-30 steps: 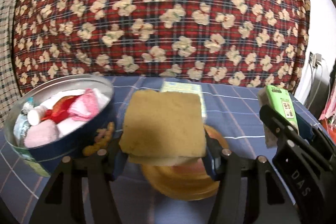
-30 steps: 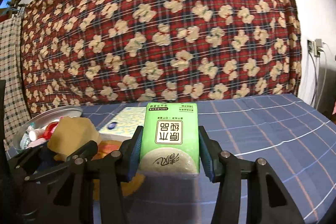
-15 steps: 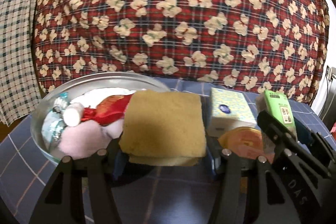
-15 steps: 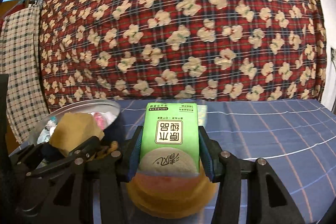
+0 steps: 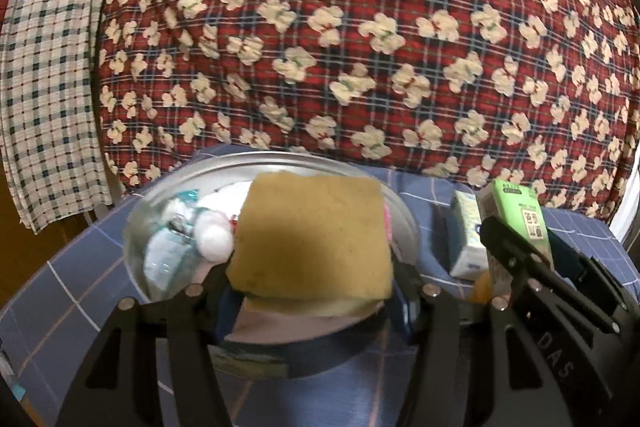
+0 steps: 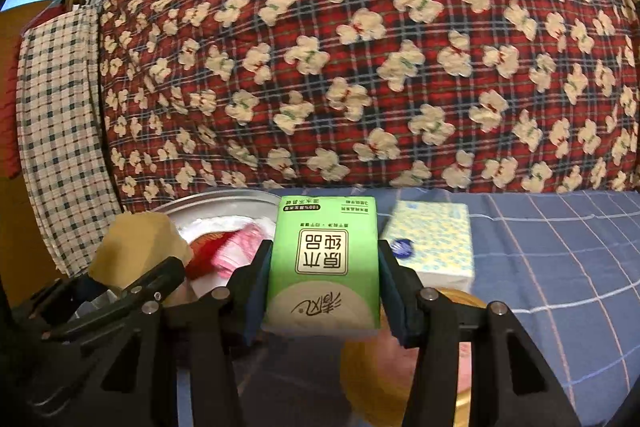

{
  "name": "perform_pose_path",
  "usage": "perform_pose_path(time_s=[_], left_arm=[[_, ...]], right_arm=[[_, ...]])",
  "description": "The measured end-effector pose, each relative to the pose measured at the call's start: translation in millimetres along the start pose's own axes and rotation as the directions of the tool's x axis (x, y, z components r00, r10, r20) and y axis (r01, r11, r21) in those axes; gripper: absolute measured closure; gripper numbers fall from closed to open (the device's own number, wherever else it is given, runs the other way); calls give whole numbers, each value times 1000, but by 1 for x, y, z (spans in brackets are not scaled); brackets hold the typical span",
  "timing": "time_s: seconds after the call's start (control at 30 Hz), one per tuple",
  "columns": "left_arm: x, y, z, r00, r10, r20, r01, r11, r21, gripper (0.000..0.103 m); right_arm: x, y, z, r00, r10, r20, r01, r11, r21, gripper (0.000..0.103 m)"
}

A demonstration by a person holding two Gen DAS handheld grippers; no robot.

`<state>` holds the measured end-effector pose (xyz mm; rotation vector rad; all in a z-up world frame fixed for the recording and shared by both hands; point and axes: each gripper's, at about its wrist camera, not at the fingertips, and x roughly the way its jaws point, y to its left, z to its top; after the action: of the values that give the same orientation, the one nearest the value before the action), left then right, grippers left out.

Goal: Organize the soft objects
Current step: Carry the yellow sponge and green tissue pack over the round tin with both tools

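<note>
both tools have swung leftward across the desk since a second ago: the round tin, then off to the left of the sponge, now sits directly behind it, and the orange plate that lay under the sponge is now off to the right.

left tool [image 5: 310,291] clenched about halfway on the tan sponge [image 5: 310,239]; both pads press its sides, sponge held flat, clear of the desk, over the near half of the round tin [image 5: 404,223]. tin holds a small plastic bottle with a white cap [image 5: 188,247], white and pink-red soft items partly hidden behind the sponge.

right tool [image 6: 322,291] clenched on the green tissue pack [image 6: 324,267], pads tight on both long sides, print facing up and reading upside down. pack is carried just right of the tin, above the orange plate [image 6: 372,375]. in the left view the same pack [image 5: 520,215] shows at right with the right tool's black frame beneath it.

white-and-blue patterned tissue pack [image 6: 434,243] lies on the desk just right of the green pack, behind the plate. blue checked cloth [image 6: 560,267] covers the desk. red plaid floral blanket [image 6: 360,47] fills the background; a checked towel [image 6: 60,131] hangs at far left.
</note>
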<state>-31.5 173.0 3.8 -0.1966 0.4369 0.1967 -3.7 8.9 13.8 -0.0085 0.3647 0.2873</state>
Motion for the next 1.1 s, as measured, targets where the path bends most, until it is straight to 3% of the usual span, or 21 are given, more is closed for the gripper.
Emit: perform_pose_path(time_s=[0.37,0.57,1.1], left_arm=[[11,46,27,995,91,33,-89,995,-42,43],[25,66,36,993,116,13,-115,991,-63,43],[59,82,50,987,153,-49,-154,988,-21,43]], right_arm=[[17,34,21,998,56,39,-56,998,-3,51],[28,54,33,995,70,72,-68,997,-31,51],[76,88,51,995,98,16,-97,994,-53,51]])
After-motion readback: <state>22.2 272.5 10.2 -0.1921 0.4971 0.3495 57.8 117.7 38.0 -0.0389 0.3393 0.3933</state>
